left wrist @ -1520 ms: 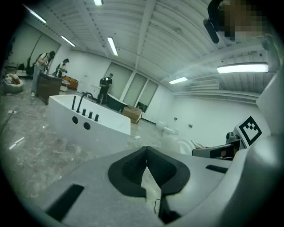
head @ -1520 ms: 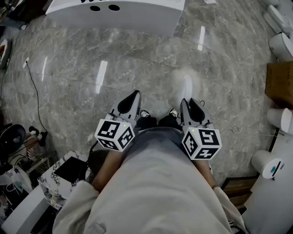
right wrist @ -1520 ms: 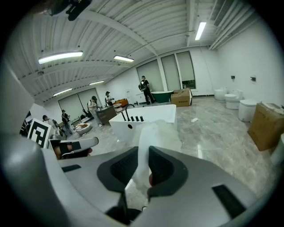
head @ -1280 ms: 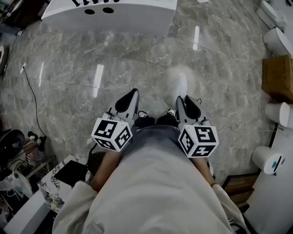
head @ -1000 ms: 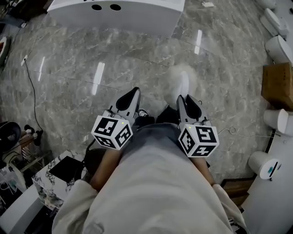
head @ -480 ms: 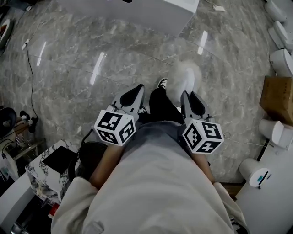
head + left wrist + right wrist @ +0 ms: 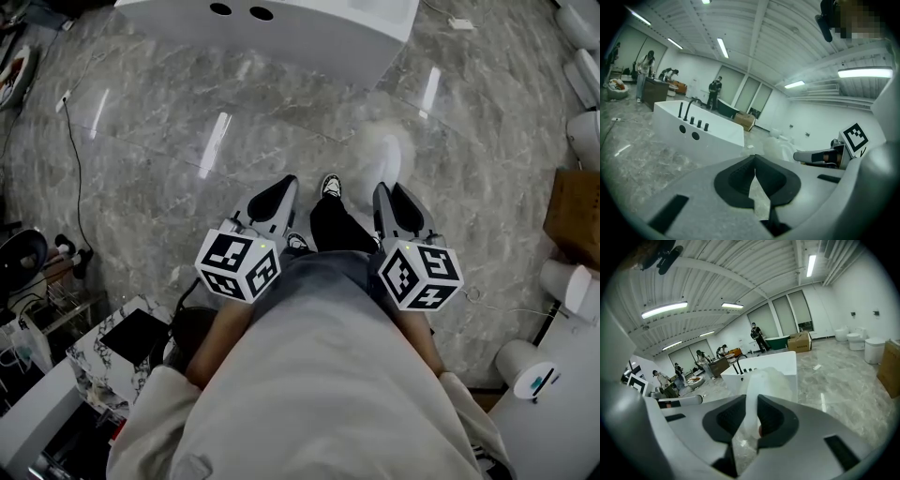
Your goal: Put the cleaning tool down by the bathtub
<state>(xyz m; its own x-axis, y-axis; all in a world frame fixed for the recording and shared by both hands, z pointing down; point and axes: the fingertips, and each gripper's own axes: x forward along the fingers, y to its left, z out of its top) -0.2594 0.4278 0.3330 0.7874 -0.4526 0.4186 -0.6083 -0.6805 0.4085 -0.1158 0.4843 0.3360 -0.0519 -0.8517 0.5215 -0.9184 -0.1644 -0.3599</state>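
Observation:
The white bathtub [image 7: 281, 33] stands at the top of the head view, across a stretch of marble floor. My right gripper [image 7: 385, 193] is shut on the handle of the cleaning tool [image 7: 379, 157], whose fluffy white head sticks out past the jaws. In the right gripper view the tool [image 7: 766, 379] rises between the pads of my right gripper [image 7: 752, 403], with the bathtub [image 7: 785, 363] behind it. My left gripper [image 7: 286, 184] is held level beside it, shut and empty; its tips [image 7: 754, 158] meet, and the bathtub [image 7: 710, 135] lies ahead on the left.
White toilets [image 7: 583, 136] and a cardboard box [image 7: 574, 204] line the right edge. A black cable [image 7: 80, 187] trails along the left, near a small marble-topped table [image 7: 112, 361]. My leg and shoe [image 7: 330, 187] show between the grippers. Several people [image 7: 757, 337] stand far behind the tub.
Both grippers have moved forward across the floor toward the bathtub, and a foot has stepped out between them. The right gripper still grips the tool; the left stays shut.

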